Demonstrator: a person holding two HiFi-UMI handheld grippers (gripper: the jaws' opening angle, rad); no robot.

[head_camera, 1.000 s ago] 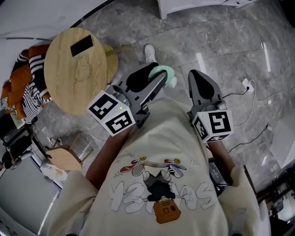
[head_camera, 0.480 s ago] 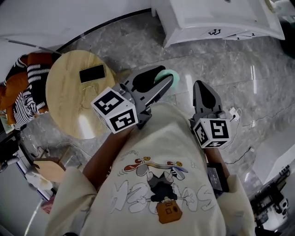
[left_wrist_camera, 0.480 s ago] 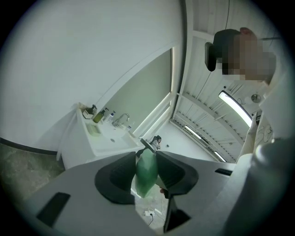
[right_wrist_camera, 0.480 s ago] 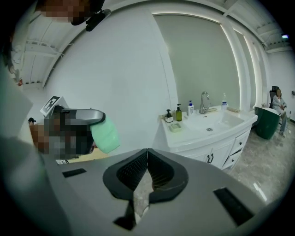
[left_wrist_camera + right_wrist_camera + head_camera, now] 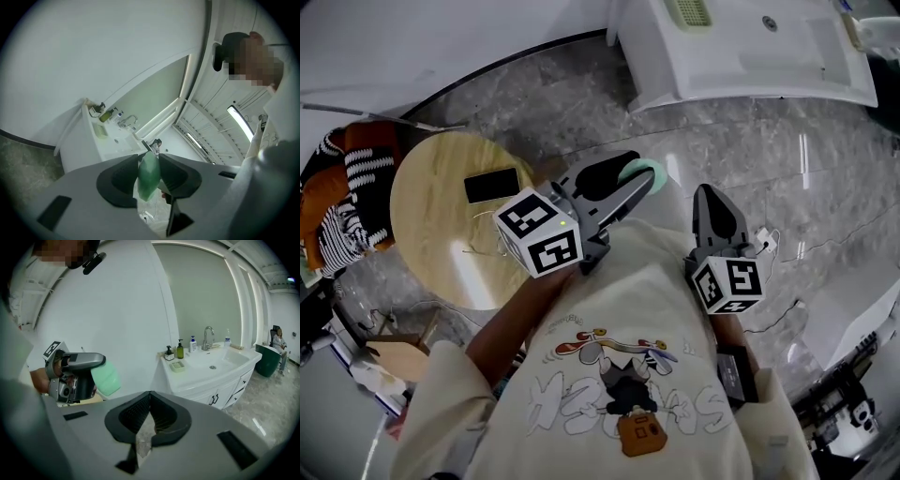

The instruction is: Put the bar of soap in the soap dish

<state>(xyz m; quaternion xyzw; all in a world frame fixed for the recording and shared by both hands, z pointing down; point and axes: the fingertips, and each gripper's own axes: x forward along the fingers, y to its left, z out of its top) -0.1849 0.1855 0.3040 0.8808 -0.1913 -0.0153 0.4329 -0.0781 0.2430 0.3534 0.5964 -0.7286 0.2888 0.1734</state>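
Nearer now: the sink bench [image 5: 722,66] and soap dish [image 5: 692,11]; the left claw [image 5: 623,183] pinches the soap [image 5: 148,178], the right claw [image 5: 150,399] is pressed together, empty; placing likely comes next.

Open marble floor [image 5: 750,169] ahead, white vanity [image 5: 722,70] beyond, round wooden table [image 5: 441,234] left of left gripper [image 5: 635,178]

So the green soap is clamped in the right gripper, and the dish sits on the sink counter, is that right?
Not quite. The soap is clamped in the left gripper, as the left gripper view shows; the right gripper is shut on nothing. The dish does sit on the sink counter.
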